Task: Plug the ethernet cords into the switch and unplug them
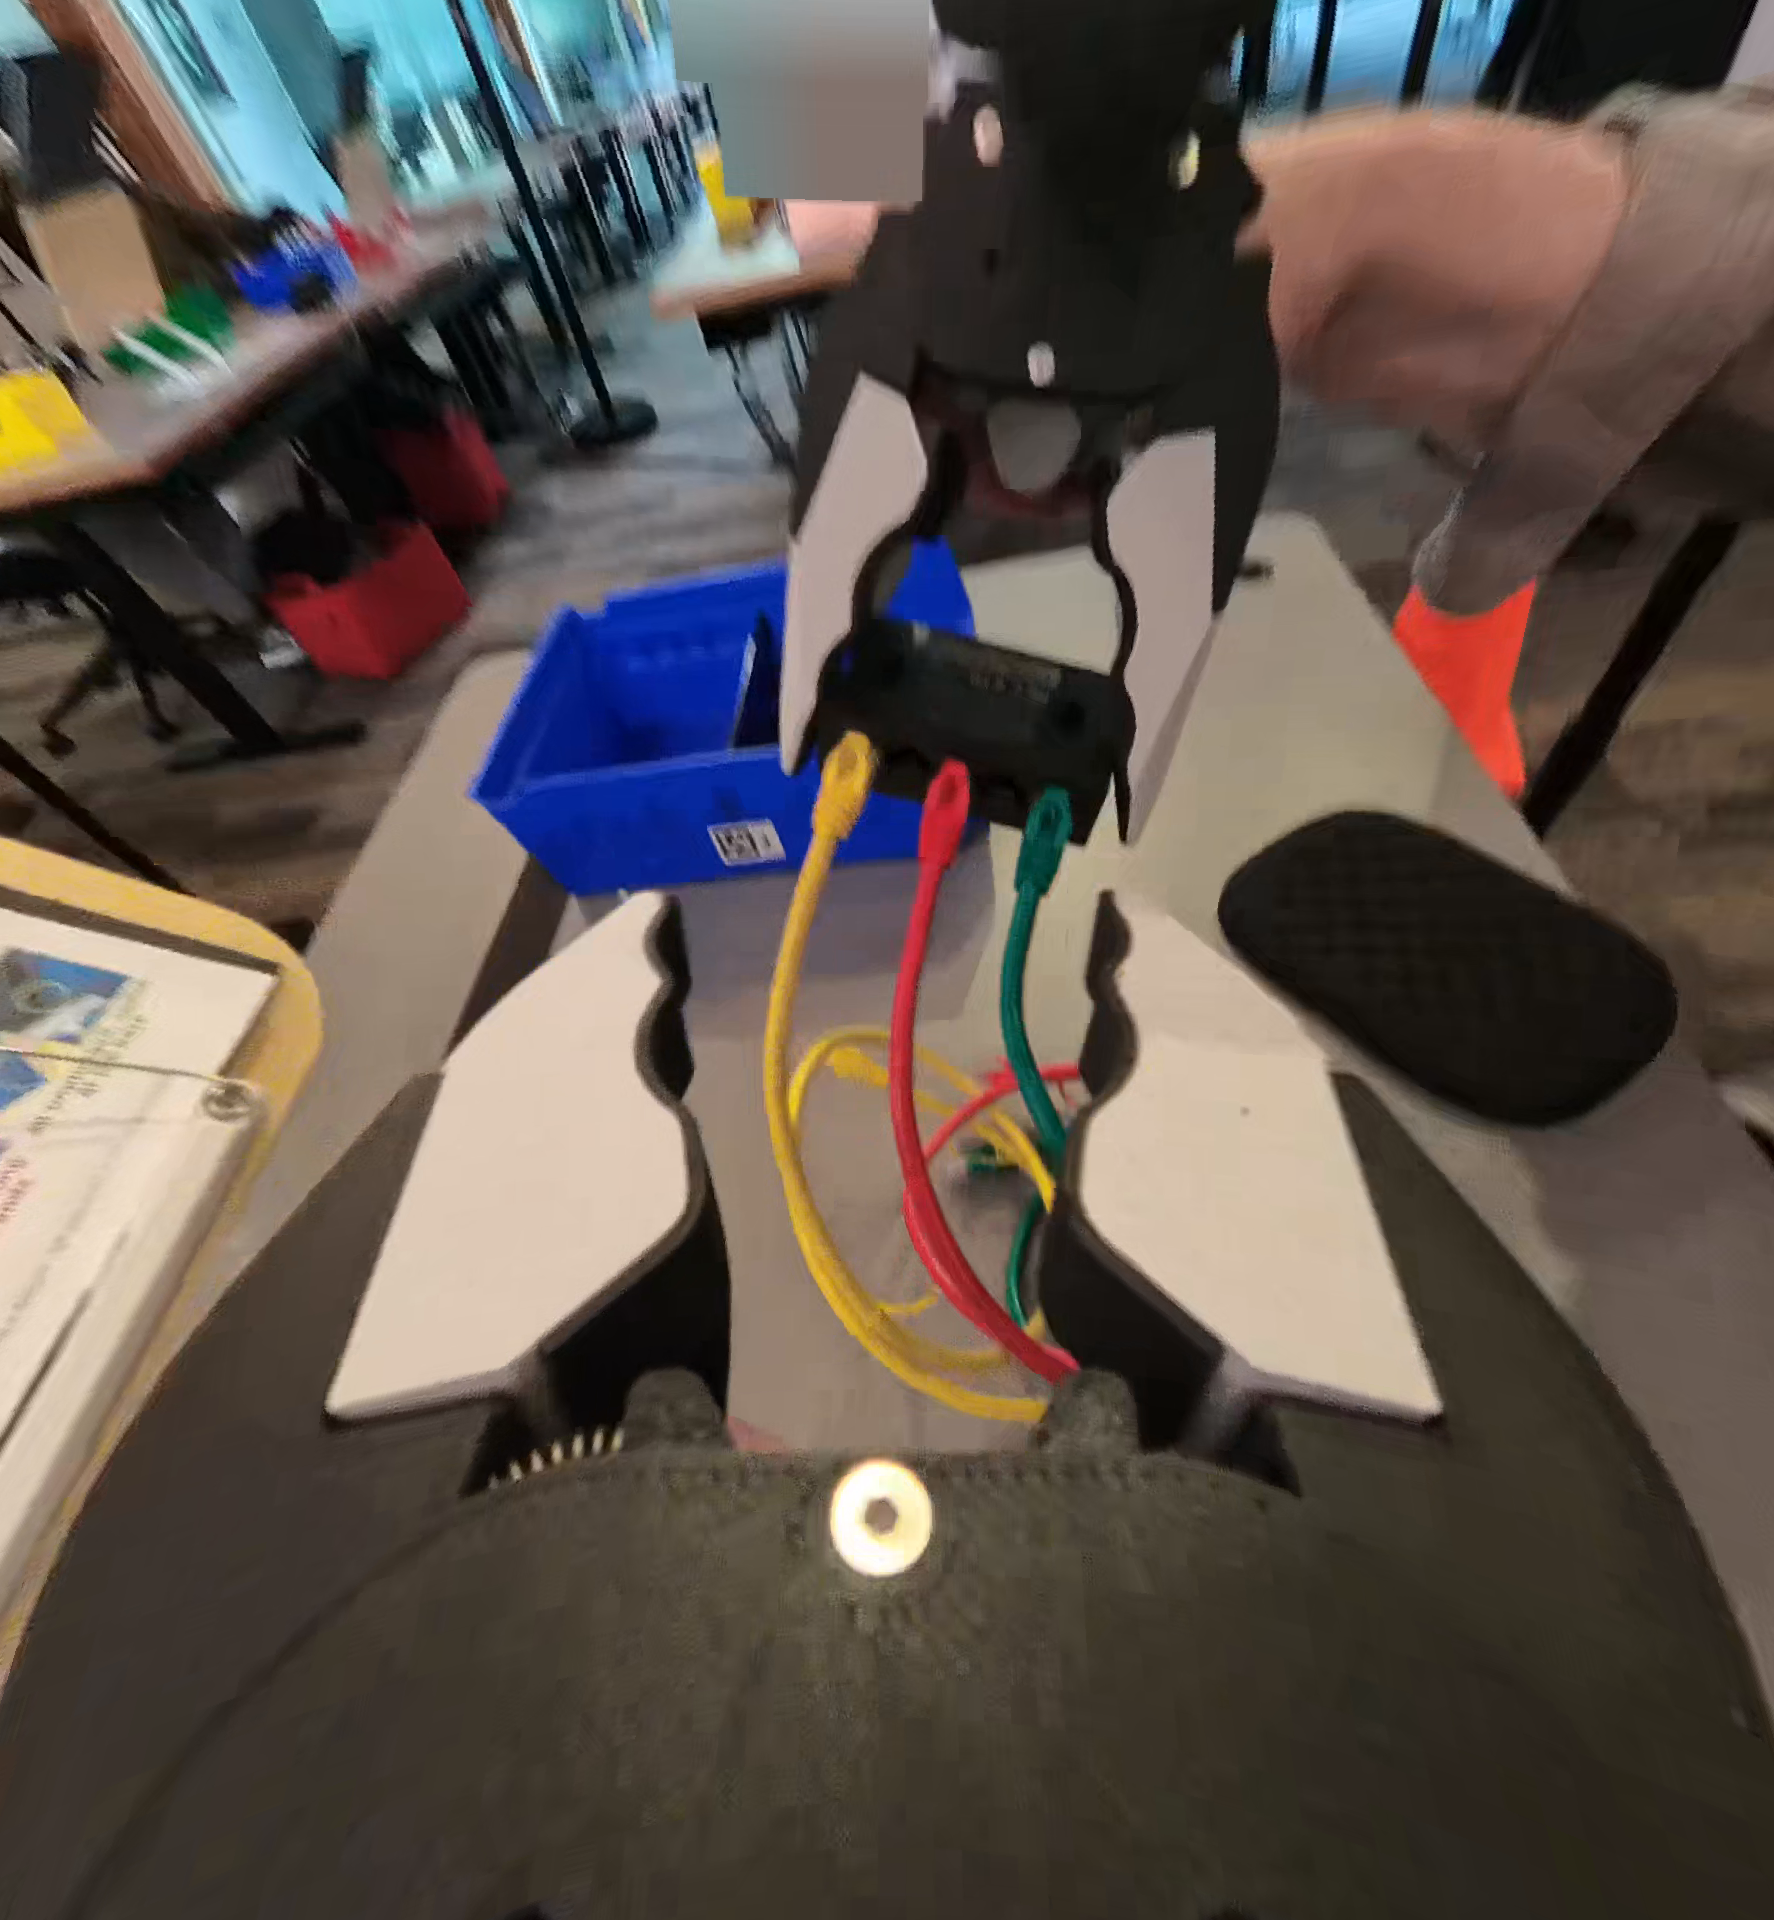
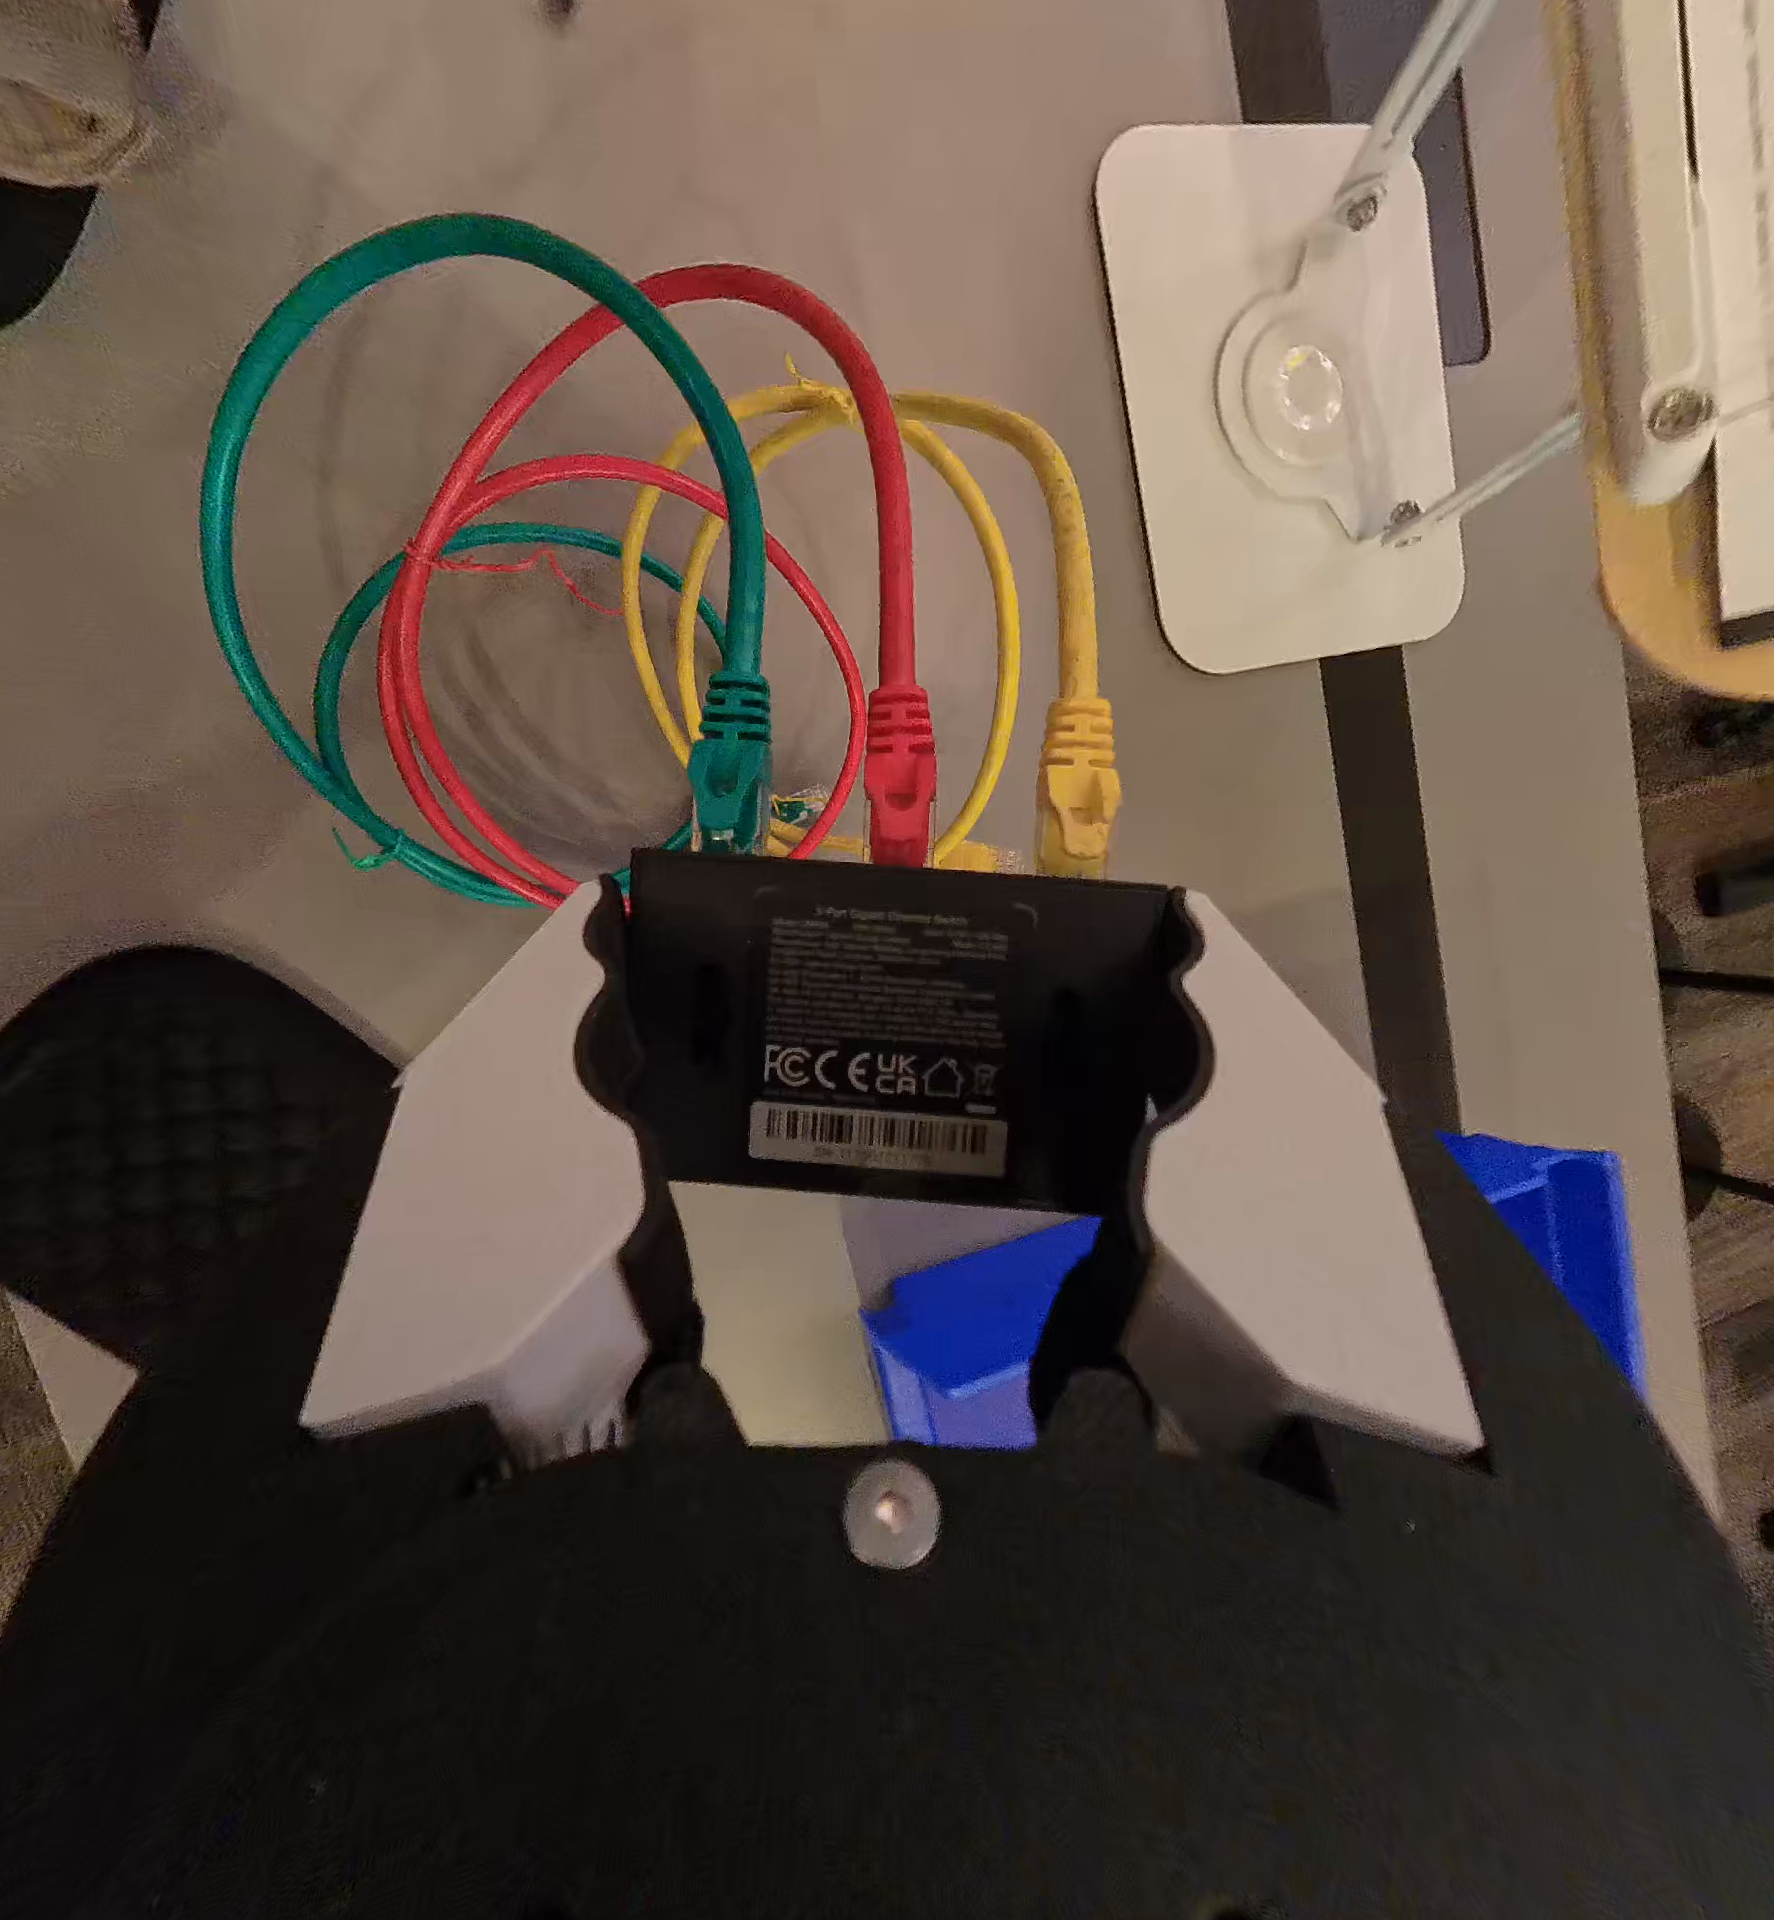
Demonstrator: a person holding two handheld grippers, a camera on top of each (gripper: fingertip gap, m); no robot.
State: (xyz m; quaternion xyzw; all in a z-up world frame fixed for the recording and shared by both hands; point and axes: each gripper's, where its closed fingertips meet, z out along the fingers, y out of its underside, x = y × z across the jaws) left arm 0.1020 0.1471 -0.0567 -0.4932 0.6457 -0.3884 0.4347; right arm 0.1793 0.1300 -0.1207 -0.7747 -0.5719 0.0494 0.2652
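My right gripper [image 2: 888, 914] is shut on the black switch [image 2: 883, 1029], held above the grey table with its labelled underside facing the camera. A green cord [image 2: 732, 748], a red cord [image 2: 902, 758] and a yellow cord [image 2: 1075, 769] are plugged into its ports side by side. Their loops hang down to the table. In the left wrist view the right gripper [image 1: 966, 748] holds the switch [image 1: 976, 707] ahead, with the yellow [image 1: 810, 935], red [image 1: 914, 987] and green [image 1: 1018, 966] cords trailing down. My left gripper [image 1: 888, 935] is open and empty, its fingers on either side of the hanging cords.
A blue bin [image 1: 654, 748] sits on the table behind the switch; it also shows in the right wrist view [image 2: 976, 1330]. A black mesh pad [image 1: 1444, 966] lies to the right. A white stand base [image 2: 1288, 395] and a yellow-edged board with papers [image 1: 83, 1143] lie at the side. The grippers' ends are close to 11 cm from one another.
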